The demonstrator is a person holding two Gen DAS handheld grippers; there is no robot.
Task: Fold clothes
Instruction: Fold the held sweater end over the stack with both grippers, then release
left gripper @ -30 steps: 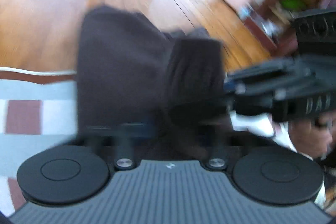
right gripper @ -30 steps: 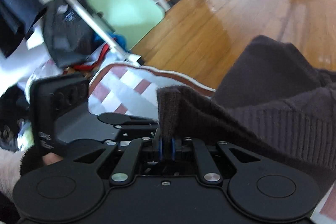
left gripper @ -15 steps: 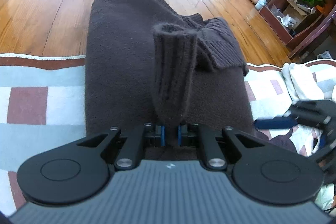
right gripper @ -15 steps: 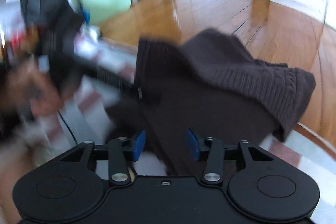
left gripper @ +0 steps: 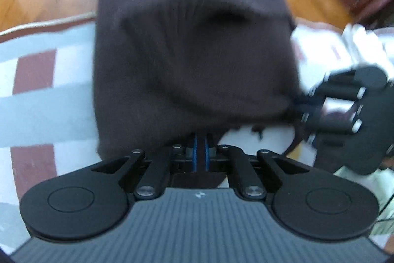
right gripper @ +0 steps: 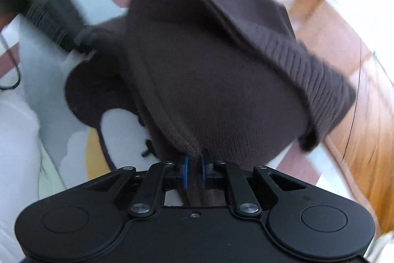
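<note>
Jaws: left gripper [left gripper: 200, 148] pressed together on the near edge of a dark brown knitted sweater [left gripper: 192, 46]; right gripper [right gripper: 193, 170] closing, pinching a rolled hem. Sweater: long axis near to far, on a grey, white and maroon checked blanket [left gripper: 37, 100], far end over wooden floor [right gripper: 357, 130]; ribbed band folded across.

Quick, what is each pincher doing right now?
Left gripper: shut on the brown sweater.
Right gripper: closing, its pads already pinching the sweater's rolled edge.

My left gripper [left gripper: 200, 149] and right gripper [right gripper: 193, 171] are black, with blue pads, silver screws and round discs.
</note>
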